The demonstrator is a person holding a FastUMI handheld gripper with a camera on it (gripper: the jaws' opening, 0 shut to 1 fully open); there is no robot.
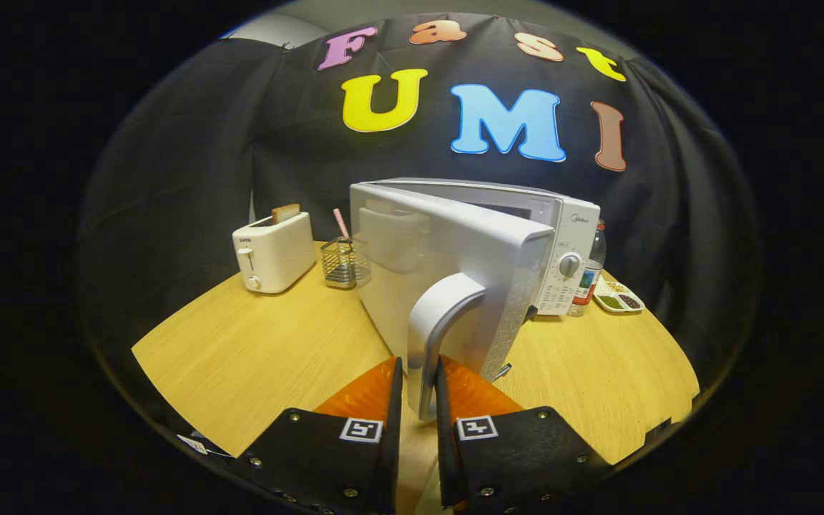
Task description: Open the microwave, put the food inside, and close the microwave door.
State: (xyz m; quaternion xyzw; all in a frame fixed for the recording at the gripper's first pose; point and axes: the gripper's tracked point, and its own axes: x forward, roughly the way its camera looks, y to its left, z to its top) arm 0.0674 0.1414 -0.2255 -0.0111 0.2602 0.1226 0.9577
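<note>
A white microwave (562, 236) stands on the wooden table (240, 350), its door (448, 265) swung partly open toward me. The door's curved silver handle (435, 322) runs down between my two fingers. My gripper (419, 372) is shut on the lower part of that handle, one finger pressing on each side. The control panel with its knob (569, 265) shows to the right of the door. The inside of the microwave is hidden behind the door.
A white toaster (274, 252) with a slice of bread in it stands left of the microwave. Beside it is a wire basket (340, 265) holding a striped stick. Right of the microwave are a bottle (589, 275) and a small divided dish (618, 297).
</note>
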